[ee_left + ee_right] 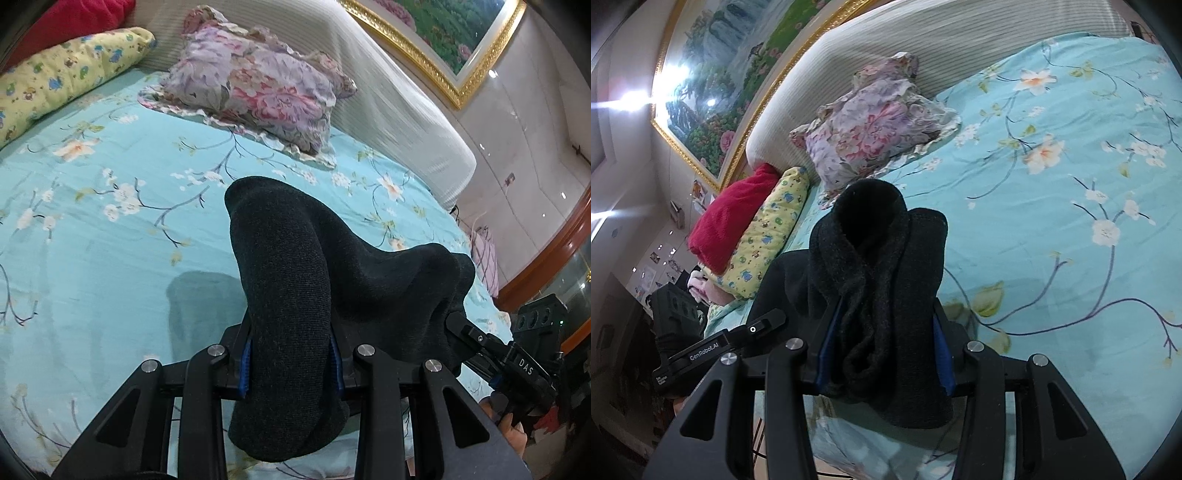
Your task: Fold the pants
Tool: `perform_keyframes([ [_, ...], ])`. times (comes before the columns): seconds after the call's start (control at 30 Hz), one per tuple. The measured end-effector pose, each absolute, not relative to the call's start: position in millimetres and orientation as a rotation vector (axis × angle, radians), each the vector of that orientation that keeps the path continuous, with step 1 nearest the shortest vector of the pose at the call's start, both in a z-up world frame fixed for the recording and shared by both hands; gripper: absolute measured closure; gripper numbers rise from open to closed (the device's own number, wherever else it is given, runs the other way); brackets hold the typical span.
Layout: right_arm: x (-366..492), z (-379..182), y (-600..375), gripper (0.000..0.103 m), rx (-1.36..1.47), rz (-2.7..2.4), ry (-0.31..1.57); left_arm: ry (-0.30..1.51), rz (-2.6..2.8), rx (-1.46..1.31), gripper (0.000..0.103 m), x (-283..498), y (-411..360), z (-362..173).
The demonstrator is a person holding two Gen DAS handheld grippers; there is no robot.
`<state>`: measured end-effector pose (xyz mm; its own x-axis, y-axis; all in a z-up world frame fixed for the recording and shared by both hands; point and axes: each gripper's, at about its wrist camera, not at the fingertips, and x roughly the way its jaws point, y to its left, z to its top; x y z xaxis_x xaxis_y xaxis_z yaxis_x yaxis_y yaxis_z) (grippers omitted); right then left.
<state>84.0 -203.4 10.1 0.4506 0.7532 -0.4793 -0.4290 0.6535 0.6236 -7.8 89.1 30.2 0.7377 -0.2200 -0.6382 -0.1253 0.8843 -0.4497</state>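
My left gripper (291,363) and right gripper (884,352) each clamp a bunched edge of the dark knit pants (295,273), held up over the floral bedsheet (92,236) to lay flat for folding.

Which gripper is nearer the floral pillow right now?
Hard to call; perhaps left. Left gripper holds the pants with the floral pillow ahead; right gripper, also gripping them, has it ahead too.
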Motion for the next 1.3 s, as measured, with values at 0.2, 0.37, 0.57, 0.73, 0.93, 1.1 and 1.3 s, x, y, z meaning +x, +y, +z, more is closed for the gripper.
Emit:
perform_keyframes([
  [0.2,83,21,-188,0.057,0.426,0.788,0.803,0.723,-0.031,-0.496,0.071,-16,101,39],
  [0.37,86,29,-174,0.057,0.41,0.812,0.799,0.7,-0.006,-0.485,0.071,-20,112,47],
  [0.57,93,38,-156,0.057,0.39,0.847,0.791,0.668,0.021,-0.49,0.071,-24,129,56],
  [0.73,102,45,-139,0.057,0.38,0.872,0.787,0.65,0.043,-0.487,0.071,-22,140,61],
  [0.93,120,47,-116,0.057,0.369,0.888,0.789,0.647,0.076,-0.496,0.071,-9,157,59],
  [1.1,138,45,-95,0.057,0.357,0.906,0.798,0.642,0.11,-0.485,0.071,5,171,60],
  [1.3,168,40,-67,0.057,0.346,0.926,0.81,0.649,0.147,-0.474,0.071,32,194,58],
])
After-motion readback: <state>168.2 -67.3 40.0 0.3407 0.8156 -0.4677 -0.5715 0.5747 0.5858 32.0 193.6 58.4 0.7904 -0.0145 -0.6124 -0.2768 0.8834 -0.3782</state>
